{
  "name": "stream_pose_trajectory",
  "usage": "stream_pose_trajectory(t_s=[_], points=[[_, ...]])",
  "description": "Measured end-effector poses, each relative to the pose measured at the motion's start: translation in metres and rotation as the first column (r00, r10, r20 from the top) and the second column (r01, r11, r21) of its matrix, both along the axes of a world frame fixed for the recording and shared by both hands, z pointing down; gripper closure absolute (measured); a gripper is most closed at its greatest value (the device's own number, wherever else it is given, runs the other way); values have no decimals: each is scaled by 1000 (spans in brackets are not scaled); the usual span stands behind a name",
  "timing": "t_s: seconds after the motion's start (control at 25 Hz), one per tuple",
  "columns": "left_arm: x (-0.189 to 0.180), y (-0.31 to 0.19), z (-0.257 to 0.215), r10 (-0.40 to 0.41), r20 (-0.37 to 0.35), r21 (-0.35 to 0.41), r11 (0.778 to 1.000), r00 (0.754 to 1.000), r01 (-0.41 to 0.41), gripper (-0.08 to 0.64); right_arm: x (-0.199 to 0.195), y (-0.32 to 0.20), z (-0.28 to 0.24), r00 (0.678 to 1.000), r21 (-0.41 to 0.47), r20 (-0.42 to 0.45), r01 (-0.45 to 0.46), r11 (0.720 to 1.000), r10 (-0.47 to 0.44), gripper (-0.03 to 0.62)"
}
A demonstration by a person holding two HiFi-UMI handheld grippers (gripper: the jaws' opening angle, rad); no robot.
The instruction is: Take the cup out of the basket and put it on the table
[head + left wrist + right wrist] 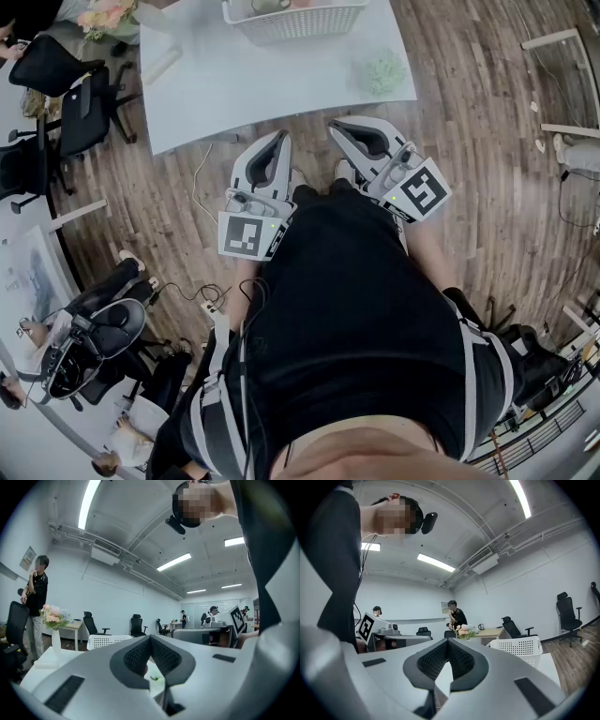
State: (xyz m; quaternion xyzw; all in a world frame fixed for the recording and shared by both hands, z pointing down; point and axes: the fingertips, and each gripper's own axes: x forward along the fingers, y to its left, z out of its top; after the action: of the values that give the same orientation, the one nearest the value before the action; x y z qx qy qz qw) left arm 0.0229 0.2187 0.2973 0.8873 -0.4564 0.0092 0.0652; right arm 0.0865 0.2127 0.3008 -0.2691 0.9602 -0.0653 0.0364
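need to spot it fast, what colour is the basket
The basket is white, perforated; right gripper view shows it best.

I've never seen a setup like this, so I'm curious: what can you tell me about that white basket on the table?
The basket is white and looks like plastic, its walls pierced by rows of small holes below a solid rim. It is rectangular, open at the top and upright on the far part of the pale table, partly cut off by the top edge of the head view. Something lies inside, but too little shows to name it. Otherwise only the table touches it.
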Motion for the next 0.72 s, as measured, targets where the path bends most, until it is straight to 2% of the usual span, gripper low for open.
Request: stream_pose_trajectory(t_s=[0.4, 0.72], points=[[11, 2, 4, -2, 8, 0, 1000, 1000, 2, 540, 12, 0, 5, 1000, -18, 1, -8, 1000, 8, 575], [25, -4, 4, -5, 7, 2, 1000, 1000, 5, 540, 32, -10, 10, 999, -49, 46, -18, 999, 20, 575]])
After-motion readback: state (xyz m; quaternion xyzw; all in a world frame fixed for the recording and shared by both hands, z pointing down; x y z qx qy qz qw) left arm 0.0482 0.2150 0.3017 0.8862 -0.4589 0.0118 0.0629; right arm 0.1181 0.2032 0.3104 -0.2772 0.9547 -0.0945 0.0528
